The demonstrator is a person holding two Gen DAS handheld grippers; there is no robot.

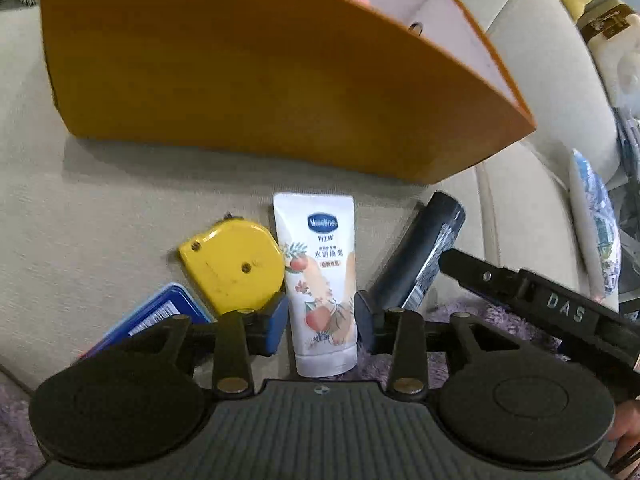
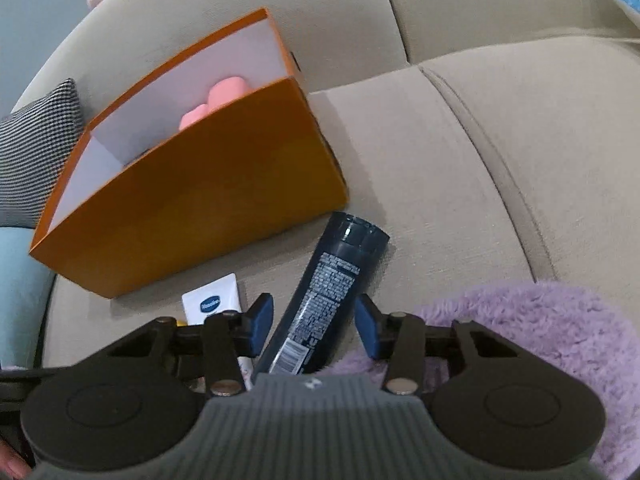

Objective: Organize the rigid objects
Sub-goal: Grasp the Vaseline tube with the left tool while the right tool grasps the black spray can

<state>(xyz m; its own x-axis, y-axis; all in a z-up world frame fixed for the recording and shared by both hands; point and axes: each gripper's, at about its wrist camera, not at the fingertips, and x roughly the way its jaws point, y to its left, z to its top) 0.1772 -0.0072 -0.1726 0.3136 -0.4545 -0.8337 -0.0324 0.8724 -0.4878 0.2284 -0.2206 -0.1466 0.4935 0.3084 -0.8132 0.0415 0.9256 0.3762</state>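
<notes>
On a beige sofa seat an orange box (image 1: 256,88) stands open, with pink things (image 2: 216,104) inside; it also shows in the right wrist view (image 2: 192,200). A white Vaseline tube (image 1: 322,280) lies between the open fingers of my left gripper (image 1: 321,320), untouched by the pads. A yellow tape measure (image 1: 234,266) and a blue flat case (image 1: 160,312) lie to its left. A dark navy bottle (image 2: 320,296) lies between the open fingers of my right gripper (image 2: 314,328); it also shows in the left wrist view (image 1: 420,260).
A purple fluffy blanket (image 2: 540,344) lies at the right on the seat. A grey checked cushion (image 2: 36,152) sits left of the box. A patterned pillow (image 1: 596,224) and clutter lie at the far right.
</notes>
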